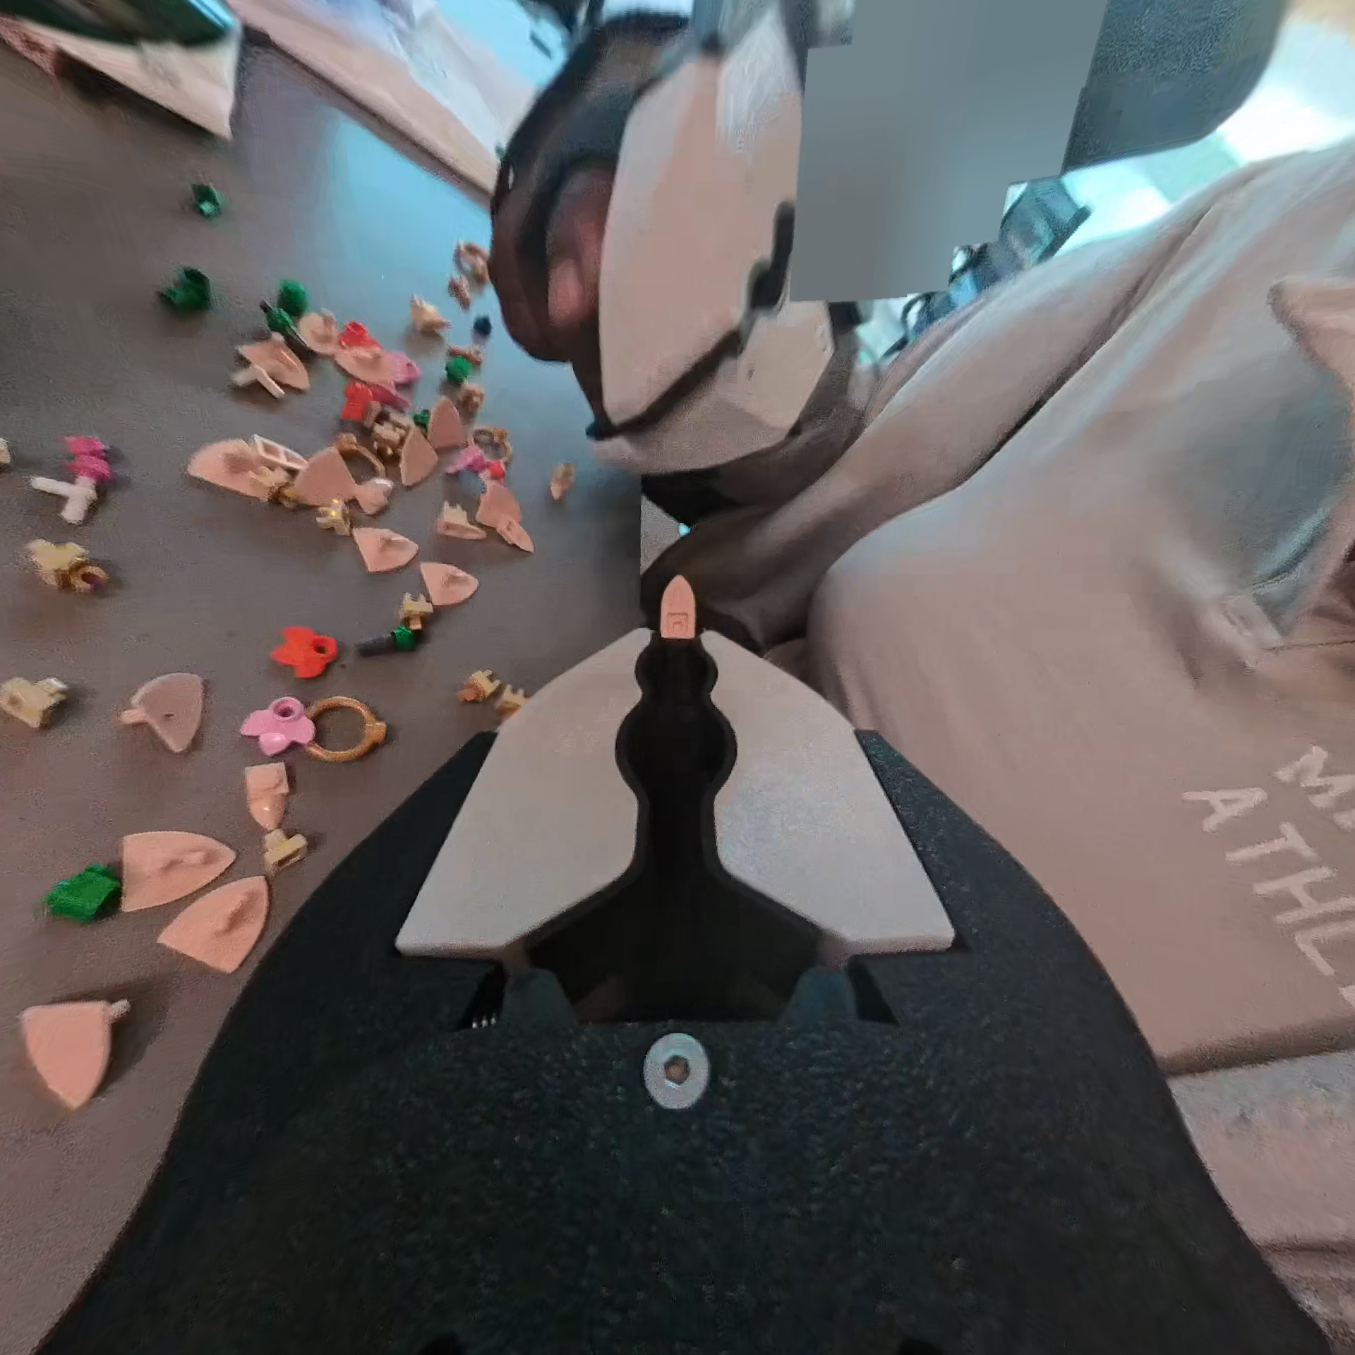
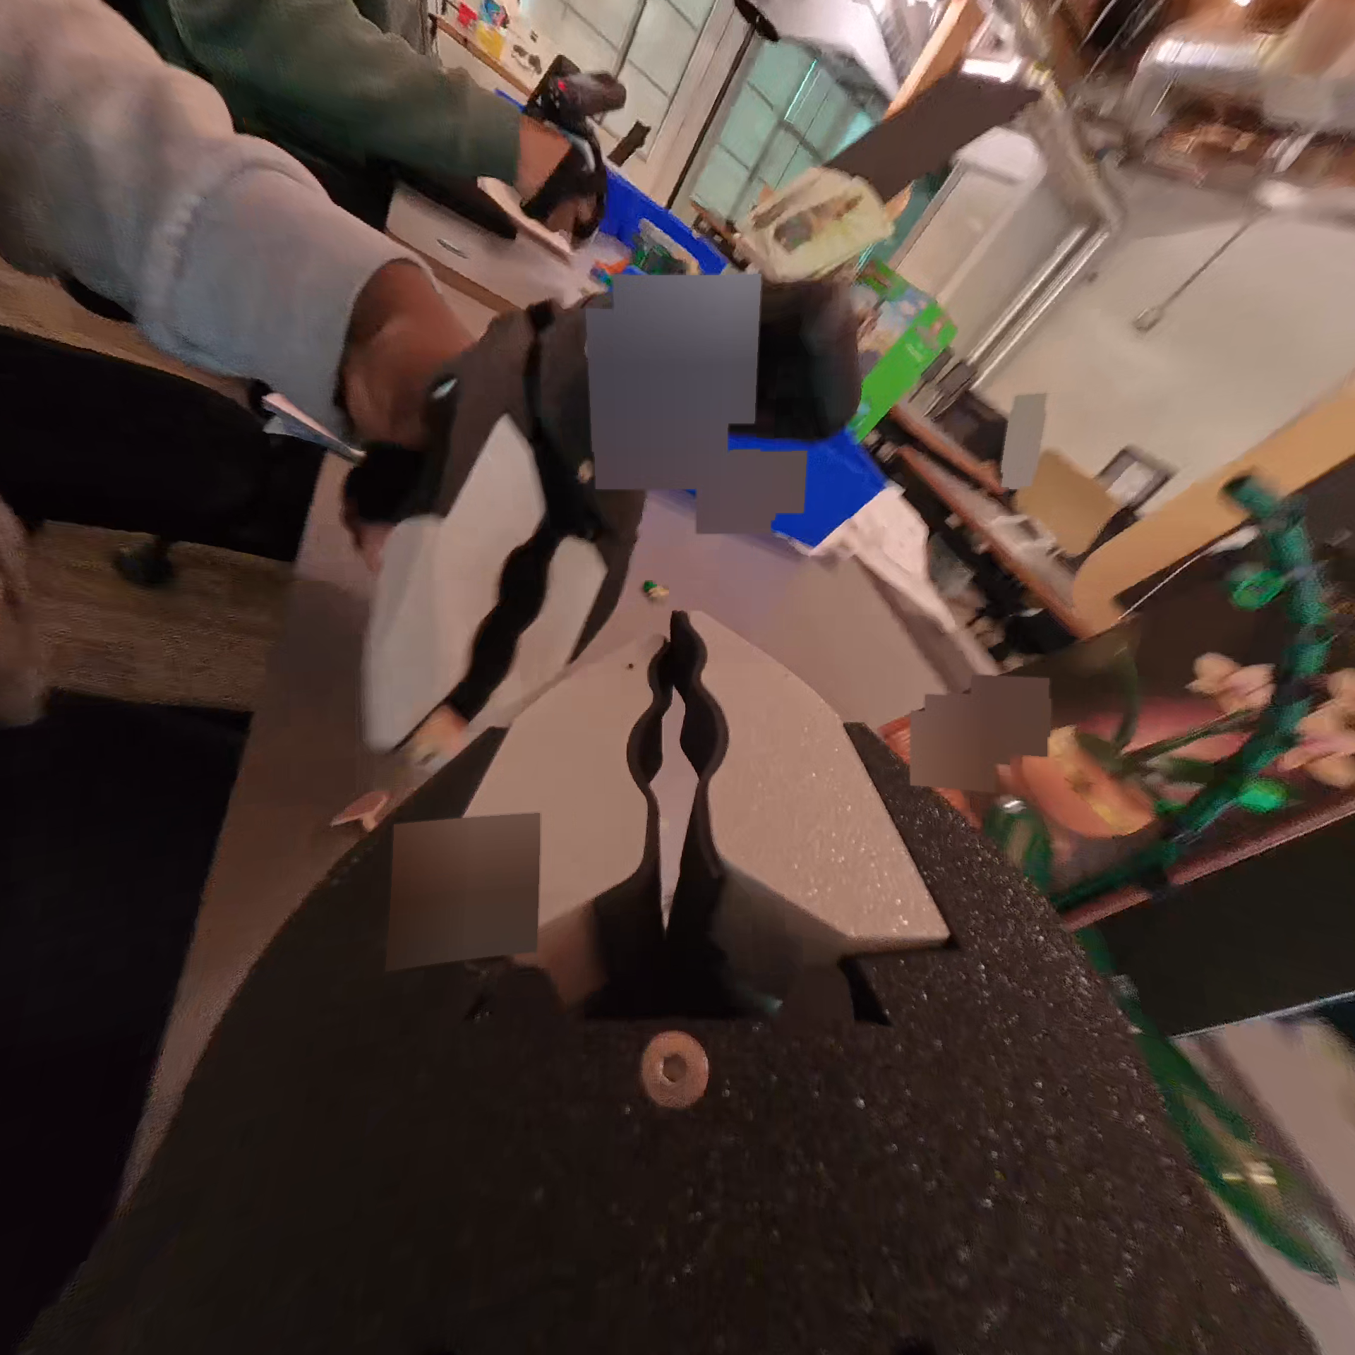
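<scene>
A: What did the left wrist view give you that the right one did not?

B: The left gripper (image 1: 678, 636) was pinched shut on a small peach piece (image 1: 677, 614), pointed end forward, held at the very fingertips above the edge of the grey table (image 1: 352, 191). Left of it lay a scatter of small toy parts: peach petal shapes (image 1: 174, 869), one gold ring (image 1: 343, 729) touching a pink flower (image 1: 278, 726), and one red flower (image 1: 306, 652) lying apart. The person's pale sweatshirt (image 1: 1026, 660) filled the right side.

A: And the right view?

B: The right gripper (image 2: 678, 630) had its fingertips nearly together – a thin slit ran between the fingers, nothing visibly caught in it. Beside it, to the left, the other gripper showed with a hand (image 2: 381, 381) on it, badly blurred. Only here did I see the blue bin (image 2: 843, 484), a box printed with flowers (image 2: 1173, 770) at right, and one tiny green bit (image 2: 655, 589) on the table beyond the tips.

A: Anything you could not settle?

B: The peach petals – too many overlapped and smeared for a firm count. The held piece did not show clearly in the right view.
</scene>
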{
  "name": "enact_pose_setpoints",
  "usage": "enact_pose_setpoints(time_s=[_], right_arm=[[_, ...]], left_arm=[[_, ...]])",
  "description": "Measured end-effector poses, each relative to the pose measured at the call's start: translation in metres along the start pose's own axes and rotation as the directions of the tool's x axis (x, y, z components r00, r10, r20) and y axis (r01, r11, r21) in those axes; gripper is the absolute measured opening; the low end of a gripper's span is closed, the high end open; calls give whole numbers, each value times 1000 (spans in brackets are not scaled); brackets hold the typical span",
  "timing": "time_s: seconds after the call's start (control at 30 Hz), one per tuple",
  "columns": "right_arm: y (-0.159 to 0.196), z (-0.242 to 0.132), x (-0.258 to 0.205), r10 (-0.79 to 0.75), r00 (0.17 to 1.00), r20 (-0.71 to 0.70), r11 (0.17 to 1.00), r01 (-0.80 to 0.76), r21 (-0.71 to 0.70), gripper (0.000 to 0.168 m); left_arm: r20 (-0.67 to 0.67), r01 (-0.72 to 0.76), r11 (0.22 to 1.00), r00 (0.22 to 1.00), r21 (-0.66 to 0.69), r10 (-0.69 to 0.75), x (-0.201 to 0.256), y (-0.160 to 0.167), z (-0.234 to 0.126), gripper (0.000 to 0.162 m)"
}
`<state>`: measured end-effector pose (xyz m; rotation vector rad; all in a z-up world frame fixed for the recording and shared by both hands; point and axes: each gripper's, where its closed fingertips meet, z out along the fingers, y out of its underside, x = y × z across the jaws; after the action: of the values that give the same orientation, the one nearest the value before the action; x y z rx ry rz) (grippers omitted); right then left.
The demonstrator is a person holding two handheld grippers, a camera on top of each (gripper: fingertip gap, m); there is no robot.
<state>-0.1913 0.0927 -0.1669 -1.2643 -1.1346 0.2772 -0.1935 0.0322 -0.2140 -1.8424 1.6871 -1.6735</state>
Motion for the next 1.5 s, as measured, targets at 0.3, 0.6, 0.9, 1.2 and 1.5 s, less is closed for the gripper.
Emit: enact_pose_setpoints(time_s=[0.3,0.6,0.9,1.2,1.5], right_arm=[[7,-11,-37,19,935,355,1000,-14,-19,17],[8,-7,-50,6,910,415,1000,3,-20,1],[37,4,-11,849,525,66,529,-843,-95,0],[32,7,-11,903,430,23,431,-901,-44,1],[32,10,-19,937,344,54,348,-929,-124,1]], left_arm=[[-138,117,990,985,75,-106,5,-8,-21,6],[-139,96,995,986,23,-91,6,-5,-22,7],[755,-812,550,234,-194,612,-21,-52,-70,33],[653,-756,397,-53,-521,756,-37,-44,-47,15],[448,-657,158,-300,-737,842,-45,-38,-49,12]])
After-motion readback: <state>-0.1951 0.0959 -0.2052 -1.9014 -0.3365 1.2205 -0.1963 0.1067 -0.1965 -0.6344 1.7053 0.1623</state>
